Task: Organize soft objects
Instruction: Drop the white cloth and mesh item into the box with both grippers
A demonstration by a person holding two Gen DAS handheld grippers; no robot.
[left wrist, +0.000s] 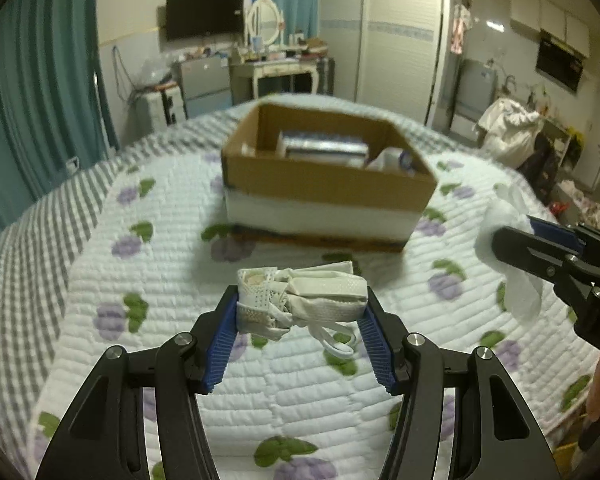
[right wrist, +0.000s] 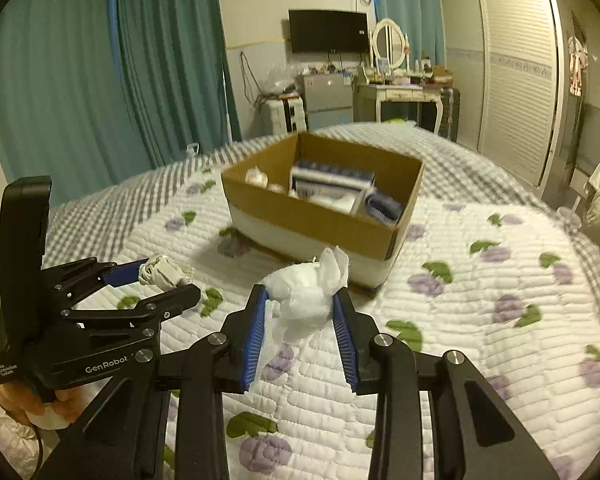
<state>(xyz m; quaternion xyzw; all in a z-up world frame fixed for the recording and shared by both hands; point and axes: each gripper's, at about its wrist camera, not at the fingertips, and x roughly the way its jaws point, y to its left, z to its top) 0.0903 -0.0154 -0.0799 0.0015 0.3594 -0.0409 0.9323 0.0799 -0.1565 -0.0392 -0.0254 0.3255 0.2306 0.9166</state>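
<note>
Now left tool (left wrist: 302, 300) grips mesh bundle (left wrist: 300, 300); right tool (right wrist: 300, 300) grips tissue wad (right wrist: 306, 294).

We see a white quilt (left wrist: 300, 400) with purple flowers and green leaves, and grey-white checks along its edges. The cardboard box (left wrist: 328, 188) is brown with a white band. Both grippers are black with blue pads (right wrist: 256, 336). The cloth bundle (left wrist: 300, 300) is off-white, the wad (right wrist: 304, 296) white, the curtains (right wrist: 80, 80) teal.
</note>
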